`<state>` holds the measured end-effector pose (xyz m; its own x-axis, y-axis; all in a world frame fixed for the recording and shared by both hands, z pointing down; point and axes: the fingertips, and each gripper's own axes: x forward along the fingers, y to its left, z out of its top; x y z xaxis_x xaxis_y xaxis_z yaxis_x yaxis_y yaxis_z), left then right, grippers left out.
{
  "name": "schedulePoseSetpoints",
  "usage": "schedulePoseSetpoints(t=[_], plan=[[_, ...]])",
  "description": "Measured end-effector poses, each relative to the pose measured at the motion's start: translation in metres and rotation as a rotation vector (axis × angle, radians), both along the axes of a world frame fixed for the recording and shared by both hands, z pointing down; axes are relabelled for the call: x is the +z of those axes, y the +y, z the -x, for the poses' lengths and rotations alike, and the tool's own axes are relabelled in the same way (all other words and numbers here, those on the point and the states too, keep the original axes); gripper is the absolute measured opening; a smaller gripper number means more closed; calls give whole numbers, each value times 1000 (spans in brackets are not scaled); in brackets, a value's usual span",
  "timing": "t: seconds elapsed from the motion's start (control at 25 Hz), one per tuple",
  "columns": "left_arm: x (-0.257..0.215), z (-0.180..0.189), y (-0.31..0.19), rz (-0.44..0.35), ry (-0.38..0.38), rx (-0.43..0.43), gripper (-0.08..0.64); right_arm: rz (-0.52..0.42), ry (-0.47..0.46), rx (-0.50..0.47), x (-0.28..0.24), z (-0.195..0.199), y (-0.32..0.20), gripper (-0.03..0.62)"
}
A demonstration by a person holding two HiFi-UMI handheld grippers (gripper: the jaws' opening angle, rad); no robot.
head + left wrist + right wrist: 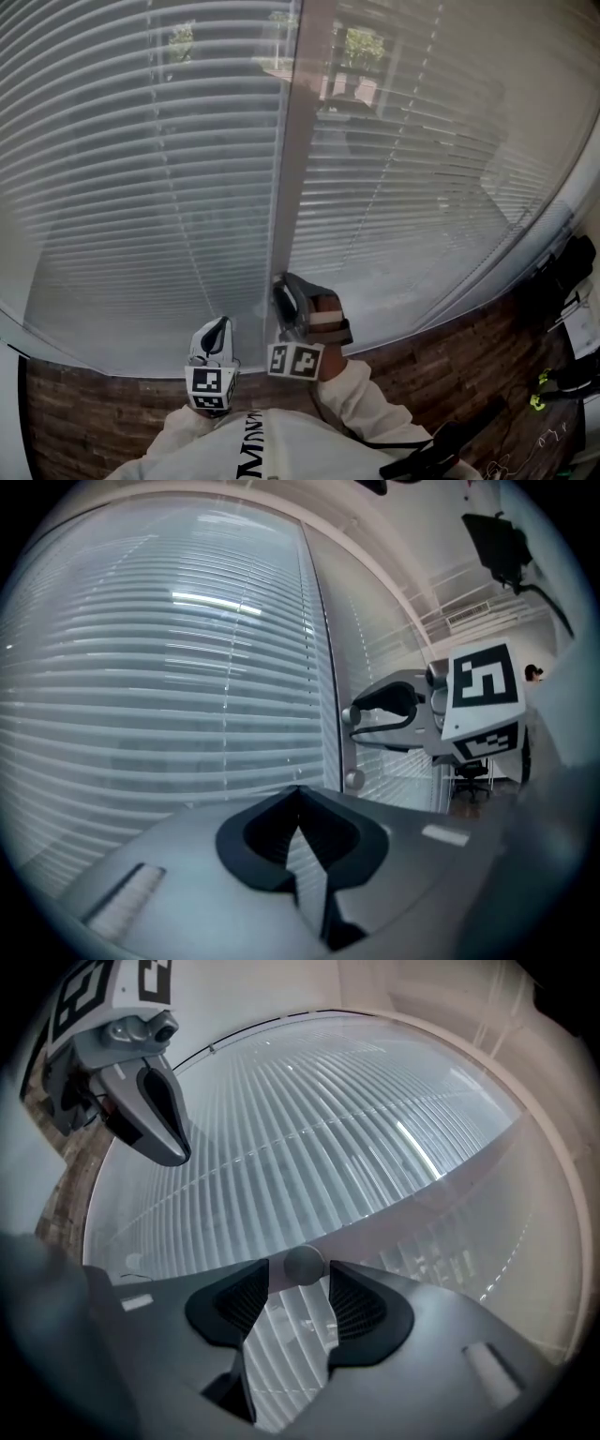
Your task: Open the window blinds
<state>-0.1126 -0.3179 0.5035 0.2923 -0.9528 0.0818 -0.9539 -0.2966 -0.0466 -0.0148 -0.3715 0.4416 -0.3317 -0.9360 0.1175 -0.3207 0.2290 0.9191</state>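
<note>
Two white slatted blinds hang side by side: the left blind has its slats shut, while the right blind lets trees show through. A pale upright frame divides them. My right gripper is at the foot of that frame. In the right gripper view its jaws stand wide, with a small round grey knob between the tips. I see no firm pinch on it. My left gripper hovers just left of it, before the left blind, shut and empty. It also shows shut in the right gripper view.
Below the sill runs a brown brick-patterned surface. Black gear and cables sit at the far right, and a black rod is at the bottom right. White sleeves fill the bottom edge.
</note>
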Motion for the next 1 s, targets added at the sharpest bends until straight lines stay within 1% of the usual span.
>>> schedulePoseSetpoints(t=[0.16, 0.28, 0.36, 0.44, 0.52, 0.8, 0.88, 1.0], plan=[[1, -1, -3, 0, 7, 5, 0, -41, 94, 9, 0, 0, -4, 189], [3, 1, -4, 8, 12, -1, 0, -90, 157, 18, -2, -1, -5, 163], [4, 1, -4, 11, 15, -3, 0, -110, 170, 25, -4, -1, -5, 136], [4, 0, -4, 11, 16, 1, 0, -108, 139, 29, -4, -1, -5, 129], [5, -1, -4, 10, 17, 5, 0, -74, 52, 31, -5, -1, -5, 129], [8, 2, -2, 22, 14, 0, 0, 69, -304, 34, -10, -2, -5, 127], [8, 3, -1, 23, 13, -2, 0, 132, -433, 37, -10, -3, -5, 127], [8, 5, 1, 25, 11, -6, 0, 256, -678, 35, -9, -4, -5, 128]])
